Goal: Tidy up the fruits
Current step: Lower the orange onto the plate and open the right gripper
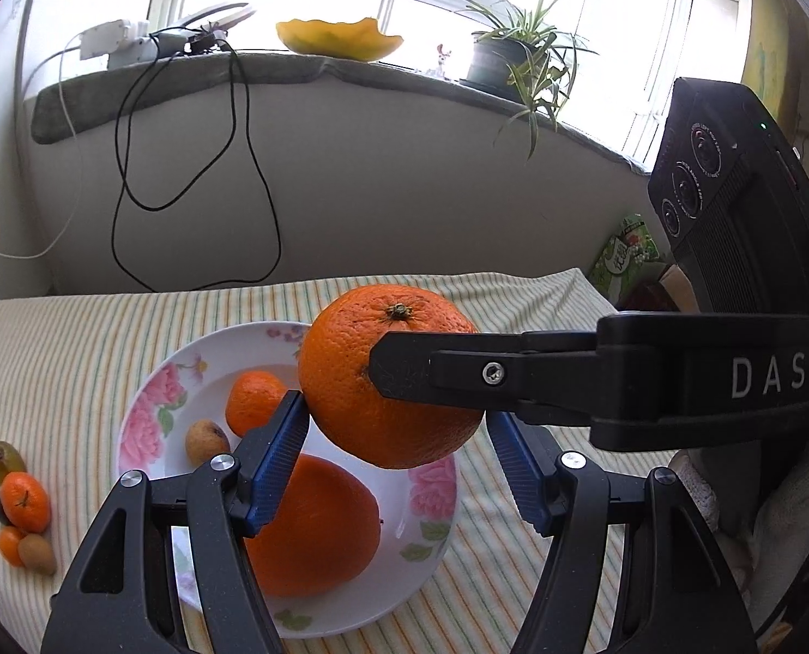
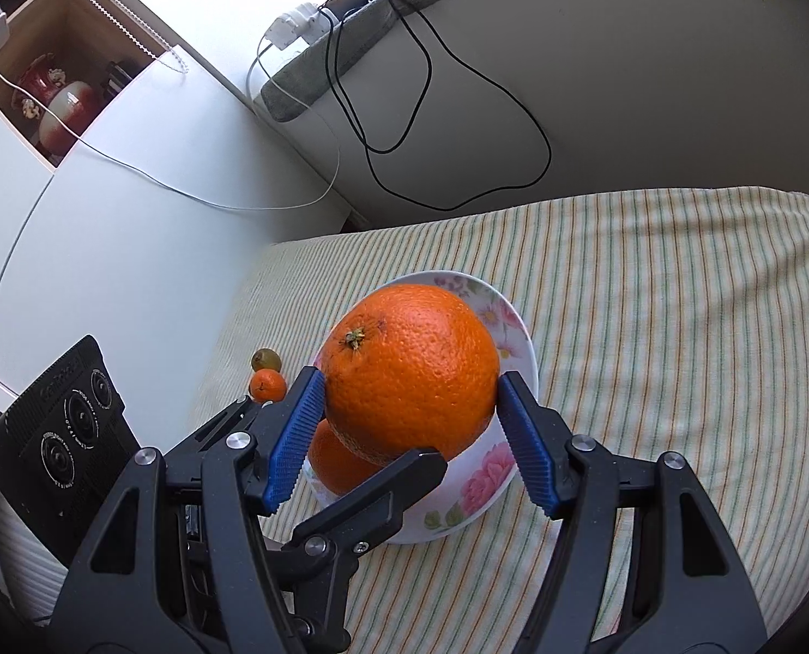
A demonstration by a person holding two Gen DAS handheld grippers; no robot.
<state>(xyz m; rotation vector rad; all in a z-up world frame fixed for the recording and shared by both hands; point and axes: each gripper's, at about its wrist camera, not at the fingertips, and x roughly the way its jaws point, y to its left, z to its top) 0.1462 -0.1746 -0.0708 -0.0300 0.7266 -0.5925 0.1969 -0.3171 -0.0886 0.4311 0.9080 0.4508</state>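
Observation:
A big orange point(image 1: 372, 376) point(image 2: 410, 370) hangs above the flowered white plate point(image 1: 148, 409) point(image 2: 513, 327). My right gripper point(image 2: 411, 425) is shut on this orange; its black finger point(image 1: 404, 365) crosses the fruit in the left wrist view. My left gripper point(image 1: 396, 463) is open around the same orange from the other side, its blue pads point(image 1: 279, 463) close to the fruit; whether they touch it I cannot tell. On the plate lie a second big orange point(image 1: 317, 528), a small mandarin point(image 1: 252, 400) and a small brownish fruit point(image 1: 205, 438).
Several small fruits lie on the striped cloth left of the plate: a mandarin point(image 1: 24, 501) point(image 2: 267, 385), a green grape-like fruit point(image 1: 5, 459) point(image 2: 266, 361), a brown fruit point(image 1: 36, 553). A wall with hanging cables point(image 1: 241, 163) stands behind the table; a white cabinet point(image 2: 104, 218) is at left.

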